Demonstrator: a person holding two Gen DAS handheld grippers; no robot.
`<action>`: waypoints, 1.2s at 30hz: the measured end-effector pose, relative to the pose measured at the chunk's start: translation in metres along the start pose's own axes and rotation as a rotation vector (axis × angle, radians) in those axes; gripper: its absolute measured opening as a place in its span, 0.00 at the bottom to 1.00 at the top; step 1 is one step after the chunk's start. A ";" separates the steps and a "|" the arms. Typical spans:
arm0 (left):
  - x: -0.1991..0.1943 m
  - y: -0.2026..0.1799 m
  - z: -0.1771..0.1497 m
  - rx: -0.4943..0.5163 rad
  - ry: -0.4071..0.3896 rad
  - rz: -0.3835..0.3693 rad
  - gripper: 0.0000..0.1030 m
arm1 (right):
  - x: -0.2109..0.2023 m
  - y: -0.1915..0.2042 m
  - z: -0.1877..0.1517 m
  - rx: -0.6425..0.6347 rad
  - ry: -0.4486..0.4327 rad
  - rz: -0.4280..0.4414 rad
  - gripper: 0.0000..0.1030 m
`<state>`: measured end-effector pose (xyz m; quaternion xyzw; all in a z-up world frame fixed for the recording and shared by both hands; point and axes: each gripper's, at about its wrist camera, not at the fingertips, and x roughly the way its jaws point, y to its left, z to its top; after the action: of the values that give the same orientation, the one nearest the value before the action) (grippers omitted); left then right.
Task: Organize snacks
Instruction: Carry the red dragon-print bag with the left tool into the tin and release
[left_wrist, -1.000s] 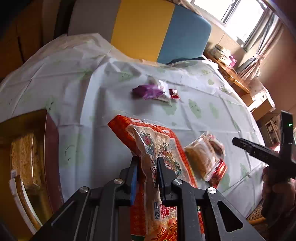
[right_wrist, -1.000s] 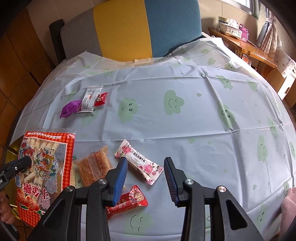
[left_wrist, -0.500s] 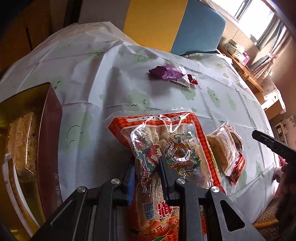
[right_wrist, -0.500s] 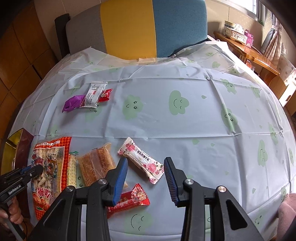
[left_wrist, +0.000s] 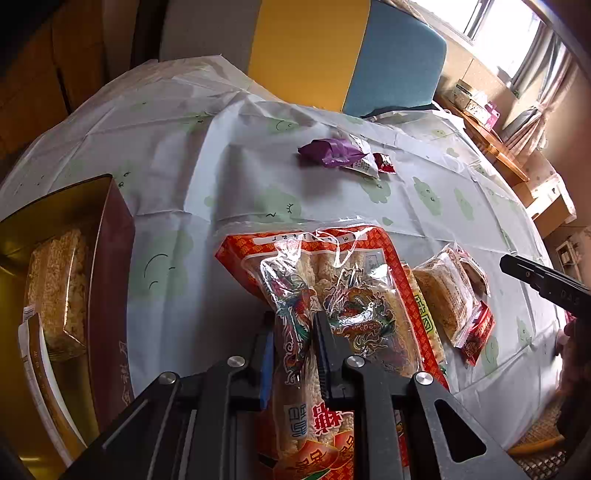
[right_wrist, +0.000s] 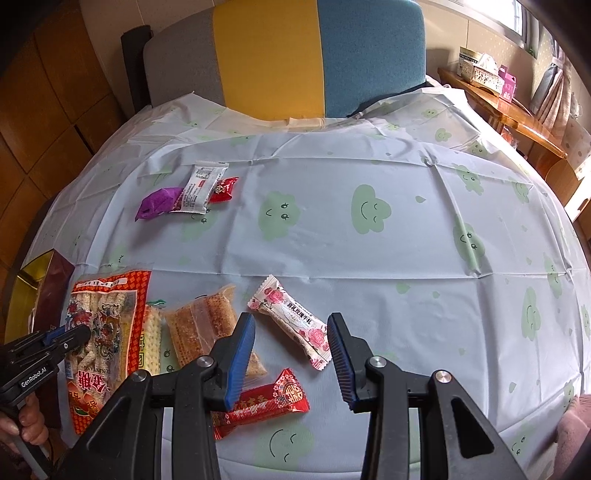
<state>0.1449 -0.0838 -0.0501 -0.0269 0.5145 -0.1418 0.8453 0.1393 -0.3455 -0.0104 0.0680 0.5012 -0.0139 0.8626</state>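
The worktop (right_wrist: 406, 229), under a pale cloth printed with green clouds, carries most of the snacks loose, so I judge that the task is near its beginning. At its left edge stands a gold and brown box (left_wrist: 110, 258), and one pale rice cake block (left_wrist: 55, 284) lies inside it already; this seems the only thing put away. The large red bag of rice sticks (left_wrist: 332, 295) lies beside the box, and the left tool (left_wrist: 293, 354) is clenched on a fold of its wrapper, so I think it goes into the box next. Just right of it are a clear pack of brown cakes (right_wrist: 207, 332), a white candy bar with roses (right_wrist: 291, 319) and a small red candy (right_wrist: 262, 402). The right tool (right_wrist: 291, 356) hangs above these, released, its jaws wide and grasping nothing. Farther away lie a purple packet (right_wrist: 157, 203), a white sachet (right_wrist: 197, 188) and a small red sweet (right_wrist: 223, 190), touching one another.
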 end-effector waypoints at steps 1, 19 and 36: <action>-0.001 0.001 -0.001 -0.001 -0.002 -0.004 0.19 | 0.001 0.001 0.000 -0.006 -0.001 -0.006 0.40; -0.017 0.007 -0.003 -0.020 -0.036 0.012 0.17 | 0.003 -0.009 -0.001 0.029 0.001 -0.050 0.40; -0.055 0.017 -0.003 -0.019 -0.120 -0.002 0.14 | 0.003 -0.004 -0.001 0.016 0.004 -0.021 0.40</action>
<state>0.1221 -0.0528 -0.0078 -0.0440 0.4641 -0.1356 0.8742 0.1396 -0.3496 -0.0134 0.0698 0.5035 -0.0269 0.8607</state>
